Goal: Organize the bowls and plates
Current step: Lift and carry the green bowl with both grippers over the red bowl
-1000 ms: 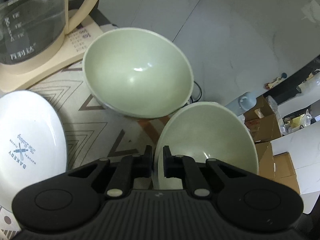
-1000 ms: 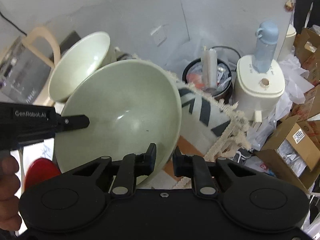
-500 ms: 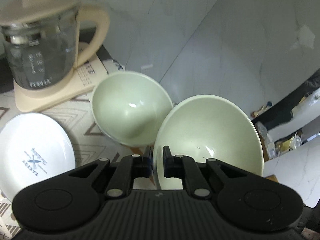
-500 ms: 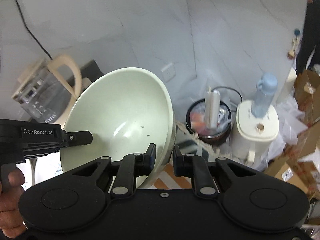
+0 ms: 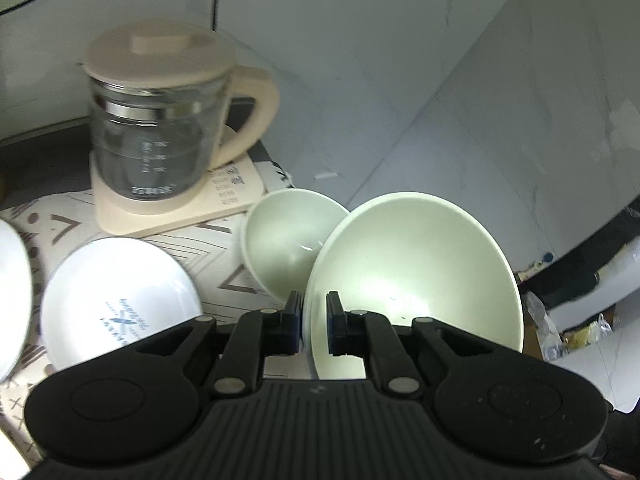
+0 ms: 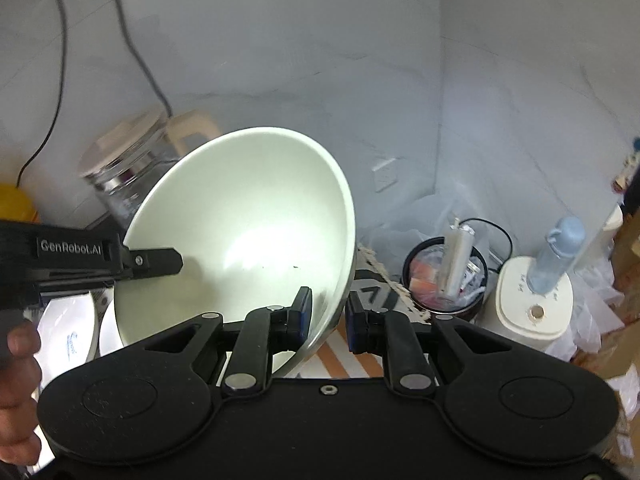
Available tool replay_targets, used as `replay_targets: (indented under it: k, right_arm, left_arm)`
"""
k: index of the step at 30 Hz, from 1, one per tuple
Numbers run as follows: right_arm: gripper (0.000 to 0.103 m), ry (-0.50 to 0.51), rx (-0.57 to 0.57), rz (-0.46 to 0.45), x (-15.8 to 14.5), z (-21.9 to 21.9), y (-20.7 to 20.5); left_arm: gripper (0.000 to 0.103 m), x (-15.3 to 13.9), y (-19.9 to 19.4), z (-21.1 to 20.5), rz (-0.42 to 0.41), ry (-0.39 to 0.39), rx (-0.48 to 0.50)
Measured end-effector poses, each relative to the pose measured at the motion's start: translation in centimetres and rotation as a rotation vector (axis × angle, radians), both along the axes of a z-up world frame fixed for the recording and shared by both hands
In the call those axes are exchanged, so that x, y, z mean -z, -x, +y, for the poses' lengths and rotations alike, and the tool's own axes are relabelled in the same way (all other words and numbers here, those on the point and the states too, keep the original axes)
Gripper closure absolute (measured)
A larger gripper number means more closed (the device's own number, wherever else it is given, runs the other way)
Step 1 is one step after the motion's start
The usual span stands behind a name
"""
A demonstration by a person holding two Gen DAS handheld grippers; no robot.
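Patterned cloth [image 5: 224, 256] on table, grey marble-look wall behind; kettle [image 5: 160, 128] far left. Two white plates [image 5: 116, 296], leftmost cut off. Two green bowls: one resting [image 5: 288, 240], held bowl [image 5: 420, 272] aloft, rim clamped by left gripper [image 5: 312, 326] and right gripper [image 6: 328, 322]. Floor clutter right, blurred.

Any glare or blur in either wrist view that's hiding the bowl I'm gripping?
Left wrist: soft glare low inside the held bowl, rim sharp; kettle slightly motion-blurred; fisheye bends the wall lines. Right wrist: broad white glare washes the bowl's centre, rim at the right gripper clear; kettle and wall blurred.
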State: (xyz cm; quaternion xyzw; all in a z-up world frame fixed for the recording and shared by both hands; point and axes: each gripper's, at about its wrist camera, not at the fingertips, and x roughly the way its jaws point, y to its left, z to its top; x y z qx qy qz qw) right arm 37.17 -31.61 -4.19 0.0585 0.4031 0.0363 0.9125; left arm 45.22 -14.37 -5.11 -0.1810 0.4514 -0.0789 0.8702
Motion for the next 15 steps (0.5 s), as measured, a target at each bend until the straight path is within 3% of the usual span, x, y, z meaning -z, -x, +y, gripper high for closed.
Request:
replay_targets:
  k: [15]
  right_arm:
    - [0.085,0.011,-0.185,0.037,0.7,5.1,-0.8]
  left_arm:
    - [0.094,-0.2,3.3,5.4,0.028,-0.026,-0.131]
